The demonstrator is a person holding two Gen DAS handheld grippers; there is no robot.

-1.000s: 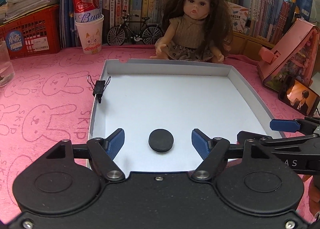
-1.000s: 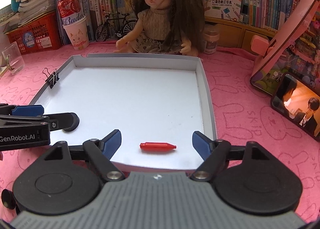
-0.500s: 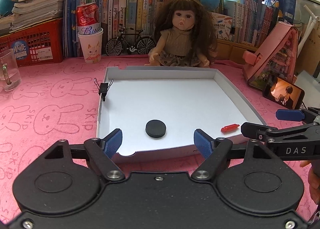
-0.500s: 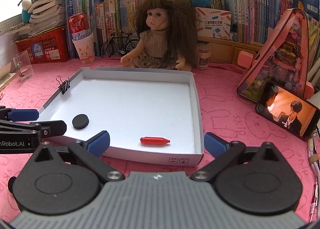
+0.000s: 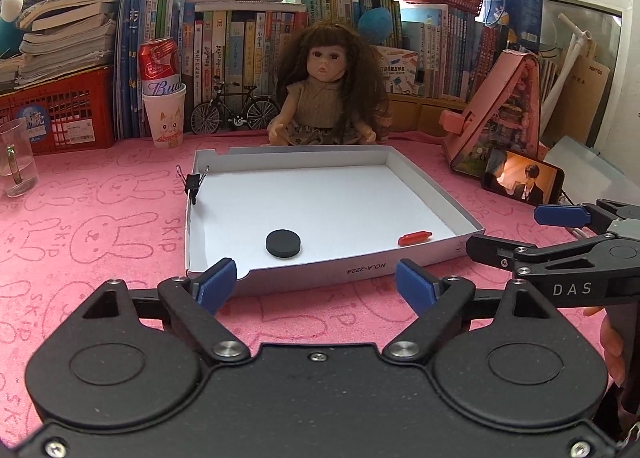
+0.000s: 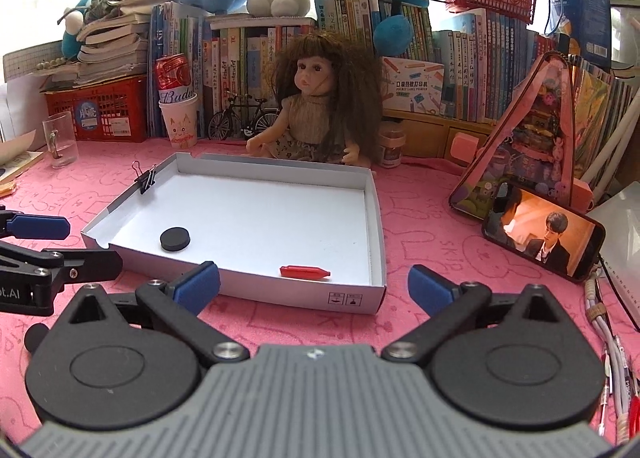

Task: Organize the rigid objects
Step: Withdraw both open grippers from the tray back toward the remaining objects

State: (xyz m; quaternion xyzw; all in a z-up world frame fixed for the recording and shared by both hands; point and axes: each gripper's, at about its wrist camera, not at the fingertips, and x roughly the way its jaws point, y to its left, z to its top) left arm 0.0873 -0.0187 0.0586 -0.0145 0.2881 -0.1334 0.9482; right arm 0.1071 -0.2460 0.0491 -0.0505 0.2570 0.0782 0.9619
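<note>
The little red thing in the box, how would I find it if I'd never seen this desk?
Find the shallow white cardboard box lying on the pink bunny cloth in front of the doll. Inside it, look at the near corner on the phone's side. The red capsule-shaped piece lies flat there; the box's other loose item is a black round disc.

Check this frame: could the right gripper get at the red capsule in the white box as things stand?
Probably yes. The right gripper is open, empty and facing the red capsule, which lies alone just past the low near wall of the white box. Only that wall is between them, so it would have to come in over it.
</note>
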